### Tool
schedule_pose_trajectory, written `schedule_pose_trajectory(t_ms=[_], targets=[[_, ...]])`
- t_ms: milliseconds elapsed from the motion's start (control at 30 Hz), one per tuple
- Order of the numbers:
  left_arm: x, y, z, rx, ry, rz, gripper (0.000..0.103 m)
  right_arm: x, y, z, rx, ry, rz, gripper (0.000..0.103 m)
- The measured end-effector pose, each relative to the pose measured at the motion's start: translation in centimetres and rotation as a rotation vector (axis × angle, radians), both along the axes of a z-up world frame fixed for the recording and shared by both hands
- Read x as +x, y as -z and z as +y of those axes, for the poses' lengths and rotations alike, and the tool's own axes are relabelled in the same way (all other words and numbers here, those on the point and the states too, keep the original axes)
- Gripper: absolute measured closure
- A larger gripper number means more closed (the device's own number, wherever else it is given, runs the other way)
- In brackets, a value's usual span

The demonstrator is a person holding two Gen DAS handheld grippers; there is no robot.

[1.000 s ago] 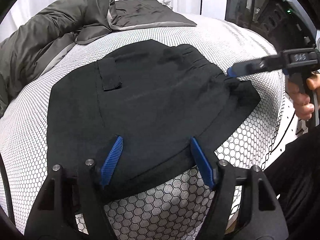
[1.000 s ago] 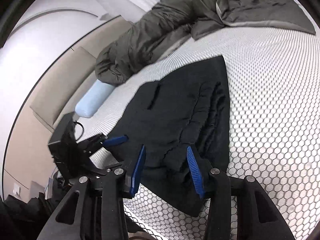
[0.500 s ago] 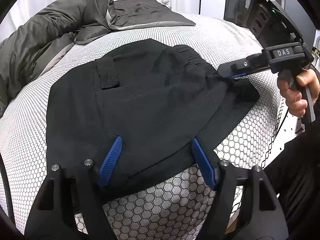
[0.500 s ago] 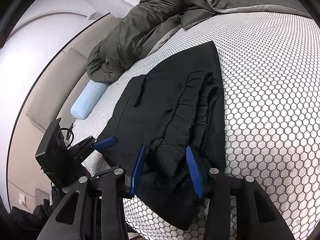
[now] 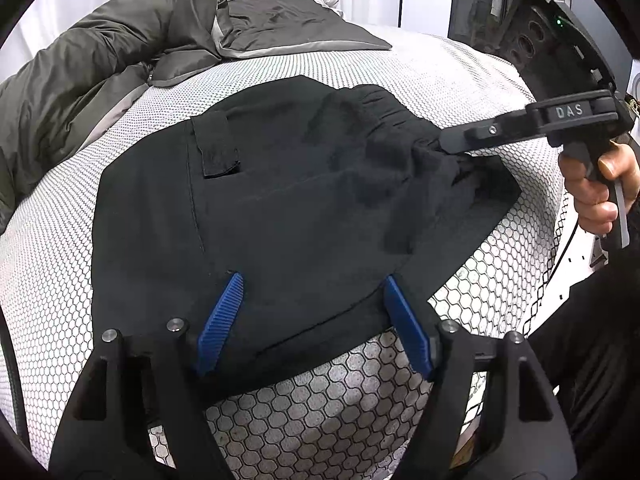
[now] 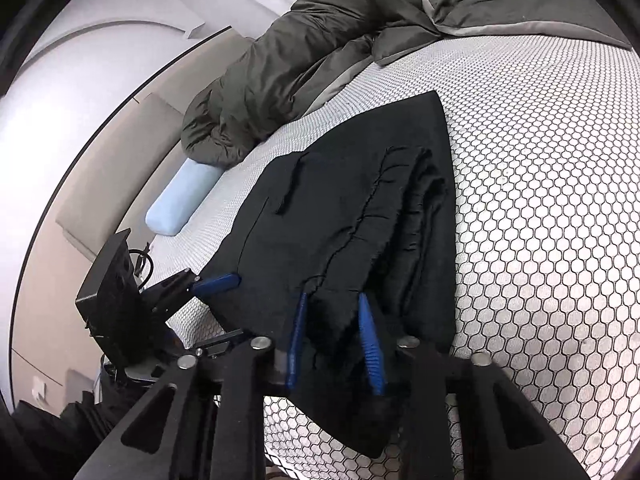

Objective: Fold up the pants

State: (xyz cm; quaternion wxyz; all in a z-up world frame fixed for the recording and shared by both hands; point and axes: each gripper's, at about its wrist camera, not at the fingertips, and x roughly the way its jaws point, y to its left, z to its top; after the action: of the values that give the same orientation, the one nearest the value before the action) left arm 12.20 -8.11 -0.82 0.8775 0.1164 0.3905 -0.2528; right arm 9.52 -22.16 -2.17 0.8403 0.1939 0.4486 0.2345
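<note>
Pants (image 5: pixel 304 208), black and partly folded, lay flat on the bed (image 5: pixel 460 80), on its white cover printed with a honeycomb pattern. My left hand-held gripper (image 5: pixel 312 300) was spread wide over the near hem, its blue pads (image 5: pixel 222 320) standing apart on the cloth, one to either side of the edge, pinching nothing. A pocket flap (image 5: pixel 218 156) sat beyond it and to its left.

My right hand-held gripper (image 6: pixel 334 340) had just been closing, and its blue pads (image 6: pixel 370 344) now pressed on a bunched ridge of the gathered waistband, the fabric rising in a fold between them. From the left one's camera, the right one (image 5: pixel 452 144) reached in from the far right, its tips buried in the crumpled cloth, with my hand (image 5: pixel 596 184) wrapped round its grip. From the right one's camera, the left hand-held gripper (image 6: pixel 216 284) lay off to the left at the other edge of the pants (image 6: pixel 360 216).

Beyond both, a dark grey duvet (image 5: pixel 100 72) was heaped along the far side of the bed. A pale blue pillow (image 6: pixel 182 204) rested at the end of that duvet (image 6: pixel 280 72), left of the right hand-held gripper.
</note>
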Motion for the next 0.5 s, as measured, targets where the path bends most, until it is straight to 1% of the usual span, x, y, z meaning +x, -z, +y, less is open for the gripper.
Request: schedule_pose_trajectory(t_ms=[33, 133, 267, 400, 467, 500], targets=[[0.0, 0.0, 0.1, 0.000, 0.000, 0.000, 0.032, 0.0, -0.1, -0.1, 0.004, 0.002, -0.009, 0.096], [0.1, -0.1, 0.4, -0.008, 0.002, 0.004, 0.032, -0.2, -1.3, -0.2, 0.010, 0.015, -0.061, 0.099], [0.2, -0.3, 1.1, -0.026, 0.009, 0.014, 0.032, -1.8, -3.2, -0.2, 0.025, 0.003, -0.122, 0.100], [0.2, -1.0, 1.5, -0.071, 0.038, 0.032, 0.032, -3.3, -3.4, -0.8, 0.017, -0.002, -0.122, 0.100], [0.1, -1.5, 1.6, -0.103, 0.058, 0.036, 0.032, -3.2, -2.7, -1.1, 0.000, 0.010, -0.095, 0.100], [0.1, -1.7, 1.6, -0.115, 0.065, 0.035, 0.032, -3.0, -2.0, -1.2, -0.024, 0.018, -0.068, 0.100]])
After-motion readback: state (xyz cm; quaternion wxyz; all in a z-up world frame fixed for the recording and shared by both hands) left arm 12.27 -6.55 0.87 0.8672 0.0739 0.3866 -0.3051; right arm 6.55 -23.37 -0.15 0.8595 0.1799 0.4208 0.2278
